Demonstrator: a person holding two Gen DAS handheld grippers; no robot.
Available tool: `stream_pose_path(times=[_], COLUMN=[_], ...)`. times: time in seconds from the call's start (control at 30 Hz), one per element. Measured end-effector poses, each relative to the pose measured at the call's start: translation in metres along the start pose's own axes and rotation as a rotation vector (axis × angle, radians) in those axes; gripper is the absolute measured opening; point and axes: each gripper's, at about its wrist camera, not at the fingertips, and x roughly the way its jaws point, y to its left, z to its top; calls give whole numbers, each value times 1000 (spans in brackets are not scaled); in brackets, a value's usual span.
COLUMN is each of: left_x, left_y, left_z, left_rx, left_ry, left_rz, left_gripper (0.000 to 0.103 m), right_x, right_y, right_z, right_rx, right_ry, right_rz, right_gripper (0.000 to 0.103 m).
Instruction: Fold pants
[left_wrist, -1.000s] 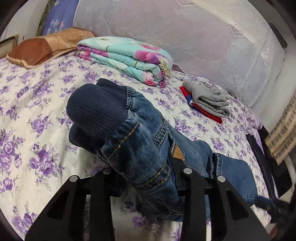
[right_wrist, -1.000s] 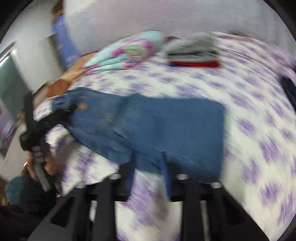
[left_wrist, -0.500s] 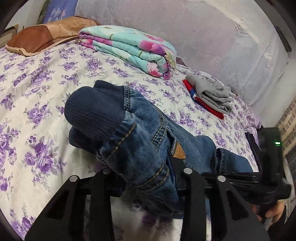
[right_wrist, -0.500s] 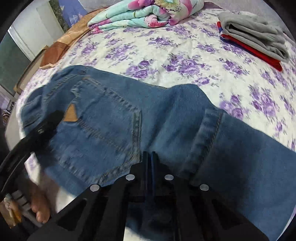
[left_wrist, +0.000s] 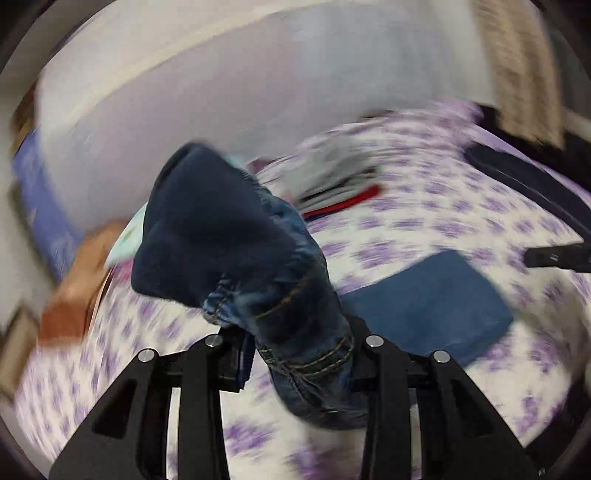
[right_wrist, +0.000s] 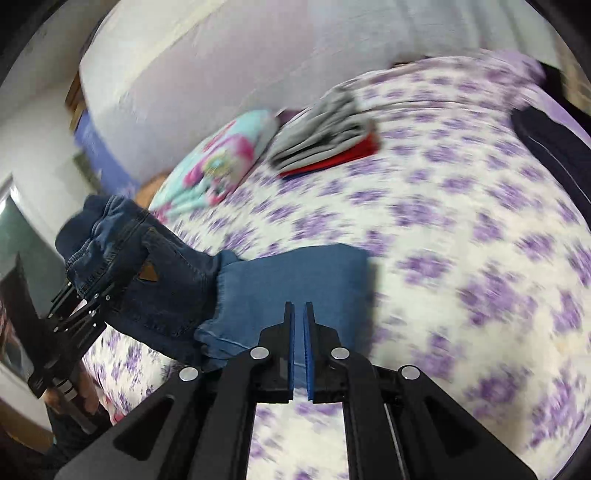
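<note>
Blue denim pants (left_wrist: 258, 280) lie on the purple-flowered bed. My left gripper (left_wrist: 299, 350) is shut on the waistband end, which bunches up over the fingers and is lifted off the bed. The lighter leg part (left_wrist: 432, 299) lies flat to the right. In the right wrist view the pants (right_wrist: 295, 288) stretch from the left gripper (right_wrist: 85, 299) to just in front of my right gripper (right_wrist: 298, 314). My right gripper is shut with a thin gap between the blue pads and holds nothing.
A folded floral blanket (right_wrist: 221, 162) and a grey and red clothes stack (right_wrist: 325, 144) lie toward the wall. A brown pillow (left_wrist: 77, 295) is at the left. A dark bag (right_wrist: 550, 140) sits at the bed's right edge.
My left gripper has lifted and swung with the waistband. My right gripper has pulled back off the pants, and the leg now lies flat in front of it.
</note>
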Motion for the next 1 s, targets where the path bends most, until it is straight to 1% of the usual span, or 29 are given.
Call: stream_pose_path(times=[0.03, 0.07, 0.1, 0.13, 0.17, 0.23, 0.27, 0.3, 0.33, 0.4, 0.5, 0.53, 0.57, 0.6, 0.63, 0.67, 0.73, 0.77, 0.87, 0.93, 1.0], left_x=[3, 13, 22, 35, 58, 85, 91, 86, 84, 75, 58, 51, 42, 34, 28, 21, 13, 12, -5, -8, -5], left_y=[-19, -46, -60, -77, -97, -117, -127, -134, -136, -134, -118, -114, -106, -99, -96, -93, -89, -88, -61, -35, -12], left_z=[7, 14, 15, 15, 11, 3, -1, -1, -2, -1, 4, 5, 8, 11, 15, 21, 33, 38, 42, 36, 28], left_rx=[45, 98, 120, 136, 141, 131, 135, 151, 157, 159, 115, 101, 81, 53, 34, 20, 20, 11, -39, -108, -185], left_ry=[4, 29, 52, 90, 174, 267, 257, 233, 230, 242, 247, 239, 221, 197, 167, 128, 100, 81, 9, -9, 1], left_rz=[-30, -84, -117, -162, -238, -303, -283, -229, -209, -194, -197, -201, -232, -279, -305, -335, -407, -425, -443, -427, -436], left_gripper=[34, 34, 34, 34, 35, 38, 40, 41, 41, 41, 43, 48, 69, 80, 95, 95, 95, 95, 95, 95, 94], right_x=[-4, -8, -9, -11, -12, -9, -8, -8, -5, -3, -1, -1, -2, -4, -5, -7, -12, -15, -25, -25, -21], right_y=[-10, -22, -31, -43, -52, -69, -74, -78, -82, -84, -72, -67, -59, -50, -44, -38, -26, -20, 0, 14, 31], right_z=[-4, -9, -12, -18, -21, -28, -31, -35, -37, -38, -27, -23, -17, -11, -5, 1, 14, 18, 26, 28, 31], right_rx=[20, 42, 54, 75, 91, 123, 131, 136, 139, 140, 96, 79, 58, 40, 26, 11, -9, -16, -60, -89, -133], right_ry=[-6, -9, -9, -4, 1, 19, 27, 34, 42, 50, 37, 32, 24, 12, 1, -11, -32, -37, -33, -24, -18], right_rz=[2, 1, -1, -9, -14, -21, -20, -21, -22, -18, -11, -9, -6, -4, -1, 2, 4, 13, 69, 103, 120], right_gripper=[7, 7, 7, 7, 7, 7, 7, 7, 7, 7, 7, 7, 6, 6, 6, 6, 6, 6, 6, 6, 7])
